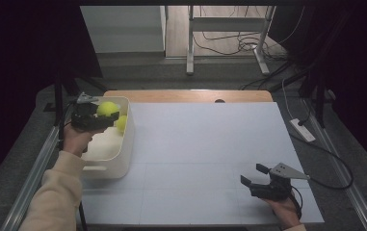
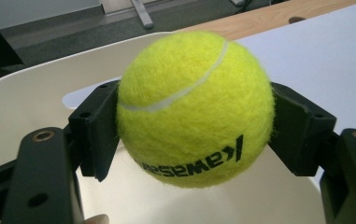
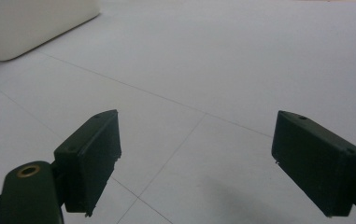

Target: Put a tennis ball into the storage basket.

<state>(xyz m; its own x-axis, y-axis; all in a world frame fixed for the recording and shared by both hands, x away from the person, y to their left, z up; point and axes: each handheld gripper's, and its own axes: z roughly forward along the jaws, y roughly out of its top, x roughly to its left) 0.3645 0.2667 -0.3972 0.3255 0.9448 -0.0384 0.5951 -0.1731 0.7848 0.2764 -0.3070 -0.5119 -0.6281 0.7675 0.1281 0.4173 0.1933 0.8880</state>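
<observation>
The left gripper point(image 2: 192, 135) has its fingers point(image 2: 96, 135) closed on a tennis ball point(image 2: 194, 107), pressing on its 2 opposite sides at the widest part. It holds the ball above the white bin point(image 1: 125, 144) at the counter's point(image 1: 210, 144) left edge, where another ball point(image 1: 122, 123) lies. The ball is probably light, springy and fuzzy, so a grip across the middle should hold. The right gripper point(image 3: 199, 158) rests wide open and empty.

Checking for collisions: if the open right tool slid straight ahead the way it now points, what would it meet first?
Probably nothing near: ahead of the right tool lies bare white tabletop. The white plastic bin sits off to its left, likely outside that line, though depth is hard to judge.
</observation>
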